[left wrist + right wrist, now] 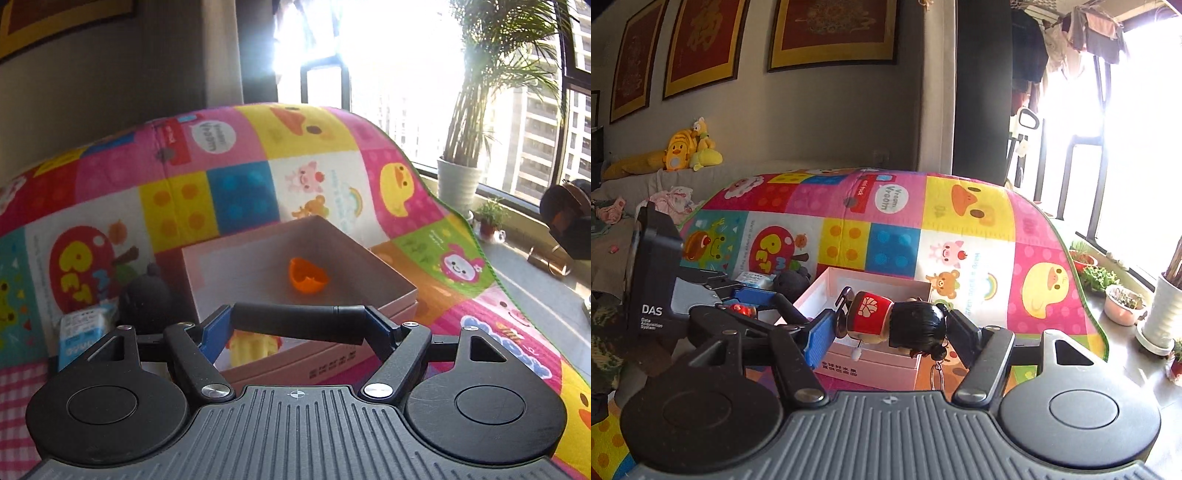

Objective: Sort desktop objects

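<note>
An open pink box [388, 295] stands on the colourful play mat [240, 192] with an orange shell-like piece [308, 277] and a yellow toy [251, 347] inside. My left gripper [297, 325] is shut on a black stick [295, 319] held crosswise above the box's near wall. In the right wrist view my right gripper [892, 332] is shut on a small doll [871, 314] with a red body and black hair. The doll lies sideways above the pink box [871, 369], and a key ring [936, 373] hangs from it. The left gripper [764, 301] with the stick is at the left.
A black plush toy [147, 295] and a blue-white packet [85, 332] lie left of the box. To the right are the mat's edge, a windowsill with a white plant pot [458, 184] and small pots [1123, 304]. A sofa with yellow plush toys [690, 147] is at the back left.
</note>
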`<state>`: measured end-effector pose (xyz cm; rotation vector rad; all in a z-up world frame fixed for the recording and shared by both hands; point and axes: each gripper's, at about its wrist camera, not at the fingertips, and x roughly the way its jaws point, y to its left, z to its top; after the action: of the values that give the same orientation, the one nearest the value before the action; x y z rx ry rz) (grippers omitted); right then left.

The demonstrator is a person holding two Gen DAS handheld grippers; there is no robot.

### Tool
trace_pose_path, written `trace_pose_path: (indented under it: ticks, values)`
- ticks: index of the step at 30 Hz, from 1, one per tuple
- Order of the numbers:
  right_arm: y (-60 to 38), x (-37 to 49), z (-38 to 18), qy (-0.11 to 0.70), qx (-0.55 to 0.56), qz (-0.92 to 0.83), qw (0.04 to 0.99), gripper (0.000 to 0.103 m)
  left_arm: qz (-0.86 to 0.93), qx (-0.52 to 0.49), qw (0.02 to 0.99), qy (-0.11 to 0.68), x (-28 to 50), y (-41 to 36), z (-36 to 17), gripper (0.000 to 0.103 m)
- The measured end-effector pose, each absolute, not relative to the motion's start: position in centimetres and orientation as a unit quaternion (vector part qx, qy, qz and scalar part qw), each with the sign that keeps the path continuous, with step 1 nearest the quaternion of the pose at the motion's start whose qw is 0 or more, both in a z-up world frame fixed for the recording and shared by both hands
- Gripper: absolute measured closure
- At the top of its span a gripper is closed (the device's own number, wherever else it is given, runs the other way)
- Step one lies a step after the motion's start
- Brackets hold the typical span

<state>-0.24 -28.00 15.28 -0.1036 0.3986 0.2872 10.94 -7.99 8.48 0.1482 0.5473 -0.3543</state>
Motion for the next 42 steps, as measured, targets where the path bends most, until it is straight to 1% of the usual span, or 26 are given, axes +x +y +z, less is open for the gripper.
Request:
trace_pose_path:
  ticks: [4, 6, 7, 8, 9, 13, 17, 19, 22, 26, 27, 28, 29, 33, 37, 38, 39, 40, 42]
  values:
    - [-28.4, 1.5, 14.0, 0.214, -0.041, 0.136, 0.967, 0.037, -0.185, 0.058, 0.945, 0.263, 13.6, -9.1, 8.0, 0.022]
    - [-28.5, 2.7, 13.4, 0.225, -0.037, 0.129, 0.965, 0.037, -0.186, 0.051, 0.945, 0.263, 14.7, -9.3, 7.6, 0.020]
    - [-28.5, 3.1, 13.1, 0.230, -0.036, 0.125, 0.964, 0.037, -0.183, 0.045, 0.946, 0.265, 15.0, -9.1, 7.3, 0.019]
    - [-28.5, 3.6, 12.9, 0.234, -0.035, 0.122, 0.964, 0.037, -0.181, 0.039, 0.946, 0.266, 15.0, -8.6, 7.2, 0.013]
    - [-28.4, 3.9, 12.8, 0.237, -0.036, 0.119, 0.964, 0.037, -0.179, 0.031, 0.948, 0.262, 14.5, -7.9, 7.2, 0.007]
    - [-28.3, 5.3, 12.3, 0.242, -0.041, 0.118, 0.962, 0.037, -0.157, 0.021, 0.962, 0.221, 10.0, -4.6, 7.3, 0.006]
    - [-26.8, 8.5, 12.0, 0.260, -0.034, 0.131, 0.956, 0.037, -0.134, 0.026, 0.968, 0.208, 5.4, -1.3, 5.9, 0.002]
    - [-25.2, 11.0, 11.9, 0.282, -0.028, 0.144, 0.948, 0.037, -0.111, 0.035, 0.968, 0.221, 4.0, 0.3, 4.8, 0.001]
    - [-22.4, 15.4, 11.1, 0.317, -0.031, 0.152, 0.936, 0.037, -0.082, 0.019, 0.963, 0.255, 2.9, 3.0, 3.1, 0.001]
    - [-18.8, 20.5, 9.8, 0.330, -0.042, 0.155, 0.930, 0.037, -0.064, -0.013, 0.959, 0.274, 2.2, 5.7, 1.9, 0.000]
    - [-18.1, 21.5, 9.6, 0.326, -0.046, 0.156, 0.931, 0.034, -0.062, -0.019, 0.959, 0.276, 2.1, 6.2, 1.8, 0.000]
    - [-17.4, 22.4, 9.5, 0.322, -0.059, 0.143, 0.934, 0.022, -0.061, -0.025, 0.959, 0.277, 2.1, 6.6, 1.7, 0.000]
    - [-16.9, 23.0, 9.3, 0.320, -0.068, 0.130, 0.936, 0.015, -0.060, -0.029, 0.958, 0.278, 2.0, 6.8, 1.6, 0.000]
    - [-16.6, 23.0, 9.3, 0.319, -0.078, 0.125, 0.936, 0.014, -0.067, -0.039, 0.957, 0.280, 1.9, 6.9, 1.4, 0.000]
    - [-16.3, 19.0, 9.9, 0.280, -0.117, 0.145, 0.942, 0.014, -0.070, -0.034, 0.956, 0.284, 2.0, 6.6, 1.2, 0.000]
    - [-15.8, 17.8, 9.9, 0.274, -0.129, 0.154, 0.941, 0.015, -0.068, -0.034, 0.956, 0.284, 2.0, 6.6, 1.2, 0.000]
    - [-15.3, 16.7, 9.8, 0.269, -0.139, 0.169, 0.938, 0.020, -0.066, -0.035, 0.956, 0.285, 2.0, 6.6, 1.2, 0.000]
    - [-14.5, 15.4, 9.8, 0.266, -0.152, 0.196, 0.932, 0.032, -0.065, -0.034, 0.955, 0.287, 2.0, 6.6, 1.2, 0.000]
    - [-12.6, 13.4, 9.5, 0.268, -0.173, 0.243, 0.916, 0.047, -0.064, -0.024, 0.953, 0.294, 2.0, 6.3, 1.2, 0.000]
